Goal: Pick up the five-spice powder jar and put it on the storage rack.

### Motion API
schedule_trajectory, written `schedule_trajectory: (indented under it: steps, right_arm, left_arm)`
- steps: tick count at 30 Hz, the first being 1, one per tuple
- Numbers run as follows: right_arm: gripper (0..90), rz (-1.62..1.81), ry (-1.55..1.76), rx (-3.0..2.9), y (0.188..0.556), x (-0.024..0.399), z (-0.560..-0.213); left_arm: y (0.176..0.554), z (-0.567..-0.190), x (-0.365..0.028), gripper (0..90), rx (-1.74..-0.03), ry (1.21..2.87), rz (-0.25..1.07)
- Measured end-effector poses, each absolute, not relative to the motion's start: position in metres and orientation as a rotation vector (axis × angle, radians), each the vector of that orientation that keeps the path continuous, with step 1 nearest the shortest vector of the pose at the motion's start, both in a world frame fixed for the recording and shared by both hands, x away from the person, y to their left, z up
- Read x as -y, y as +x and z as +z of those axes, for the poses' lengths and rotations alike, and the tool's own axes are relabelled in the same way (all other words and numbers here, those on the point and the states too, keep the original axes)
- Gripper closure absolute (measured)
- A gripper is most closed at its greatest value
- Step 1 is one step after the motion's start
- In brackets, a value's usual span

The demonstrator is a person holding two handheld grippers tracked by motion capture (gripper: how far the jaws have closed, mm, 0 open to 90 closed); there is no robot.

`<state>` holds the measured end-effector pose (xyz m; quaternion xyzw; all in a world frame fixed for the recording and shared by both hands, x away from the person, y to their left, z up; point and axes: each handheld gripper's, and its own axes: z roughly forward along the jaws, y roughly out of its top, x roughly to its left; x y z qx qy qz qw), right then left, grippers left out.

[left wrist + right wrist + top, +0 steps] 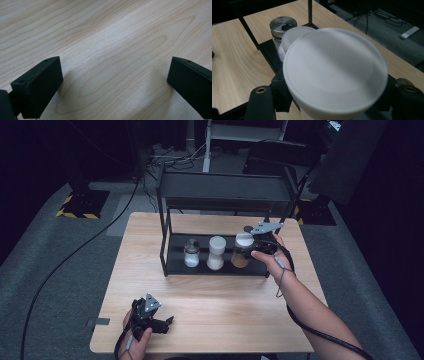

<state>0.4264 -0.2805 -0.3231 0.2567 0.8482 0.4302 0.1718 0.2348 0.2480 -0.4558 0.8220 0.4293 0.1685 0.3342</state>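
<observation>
My right tongs (254, 246) are clamped on the white-lidded jar of brown powder (242, 251), at the right end of the black rack's lower shelf (175, 256), just beside the hourglass-shaped white jar (216, 253). I judge I'm setting it down, so I'd keep it upright and lower it straight. Room is tight: the neighbouring jar on one side, the rack's post (287, 210) and upper shelf close. My left tongs (159, 324) rest wide open on the bare counter (210, 305).

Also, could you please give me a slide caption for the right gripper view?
Right tongs clamp a white-lidded jar beside two other jars on the black rack.
</observation>
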Motion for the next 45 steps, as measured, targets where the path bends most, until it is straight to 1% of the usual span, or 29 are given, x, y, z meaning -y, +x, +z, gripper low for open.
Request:
schedule_trajectory:
  steps: [20, 38, 39, 41, 45]
  right_arm:
    - [33.9, 1.185, 0.825, -2.414, 0.446, 0.274, -0.360]
    - [33.2, 1.185, 0.861, -2.411, 0.451, 0.280, -0.371]
    - [32.7, 1.185, 0.852, -2.408, 0.450, 0.280, -0.371]
    - [26.9, 1.198, 0.849, -2.403, 0.450, 0.281, -0.370]
    - [19.9, 1.225, 0.851, -2.380, 0.446, 0.286, -0.365]
  left_arm:
    - [0.235, -0.456, -0.248, 0.0, -1.120, 2.146, 0.440]
    - [0.235, -0.456, -0.248, 0.0, -1.119, 2.146, 0.440]
    - [0.235, -0.456, -0.248, 0.0, -1.119, 2.147, 0.441]
    - [0.235, -0.456, -0.248, 0.0, -1.119, 2.147, 0.440]
    - [0.235, -0.456, -0.248, 0.0, -1.119, 2.146, 0.441]
